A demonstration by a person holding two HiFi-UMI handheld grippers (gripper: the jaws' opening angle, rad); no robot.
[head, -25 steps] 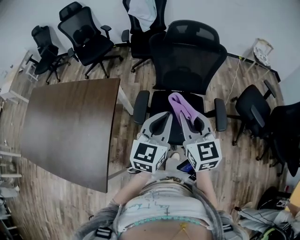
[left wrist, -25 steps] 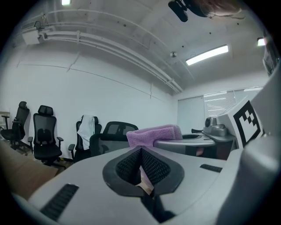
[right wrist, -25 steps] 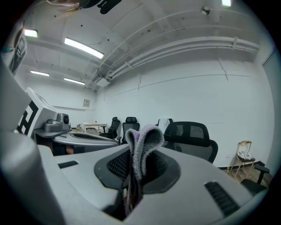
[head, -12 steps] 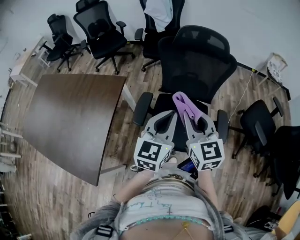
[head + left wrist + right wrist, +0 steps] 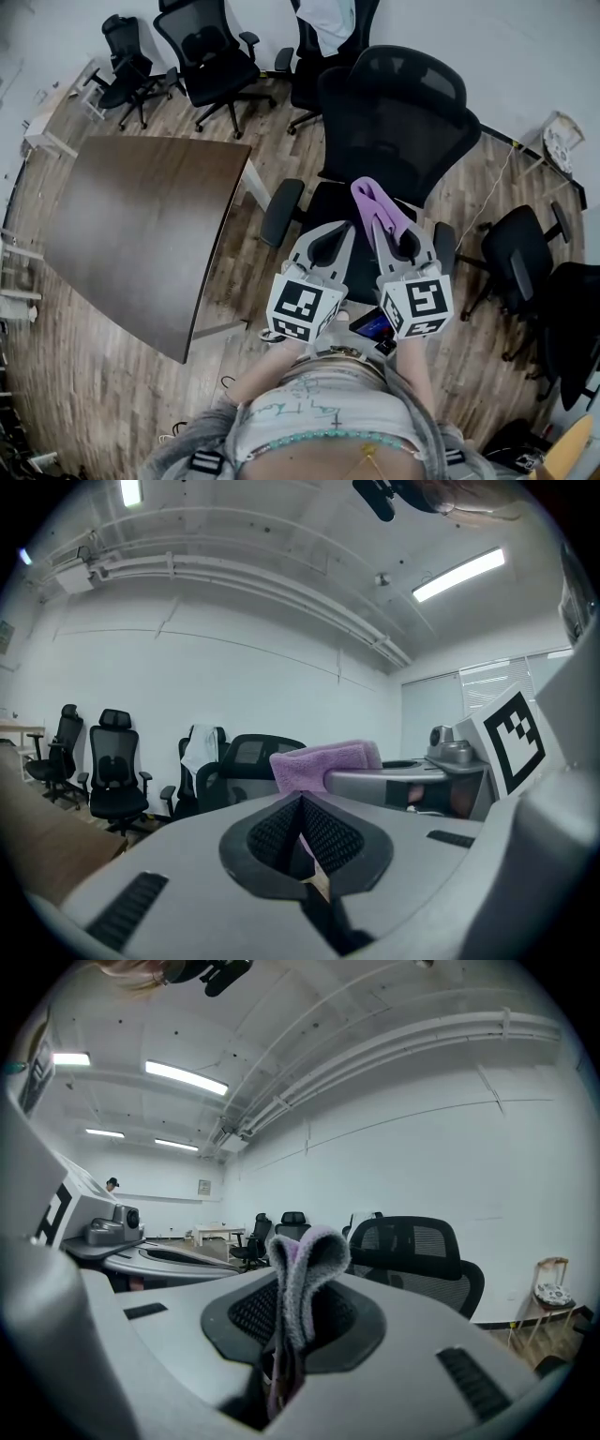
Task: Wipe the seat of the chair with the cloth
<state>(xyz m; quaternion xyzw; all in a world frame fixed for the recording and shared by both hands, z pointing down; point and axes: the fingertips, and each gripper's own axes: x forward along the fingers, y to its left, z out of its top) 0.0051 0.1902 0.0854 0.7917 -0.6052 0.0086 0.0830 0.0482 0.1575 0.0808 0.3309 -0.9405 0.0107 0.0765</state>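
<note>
A black mesh office chair [image 5: 398, 112] stands right in front of me, its seat [image 5: 323, 204] partly hidden under both grippers. My right gripper [image 5: 377, 225] is shut on a folded purple cloth [image 5: 375, 204], which sticks out past the fingertips above the seat. In the right gripper view the cloth [image 5: 302, 1274] stands pinched between the shut jaws, with the chair's backrest [image 5: 417, 1246] beyond. My left gripper [image 5: 339, 230] hangs beside it over the seat's front, shut on nothing. In the left gripper view the cloth [image 5: 326, 761] shows to the right of the closed jaws.
A dark brown table [image 5: 141, 234] stands at the left, close to the chair's left armrest [image 5: 279, 211]. Several black chairs [image 5: 211, 61] line the back wall, one draped with a white garment [image 5: 328, 23]. More chairs [image 5: 520, 253] crowd the right side.
The view has shifted a little, so the chair and table sit slightly differently in frame. Both grippers stay over the seat's front; the right one still holds the cloth.
</note>
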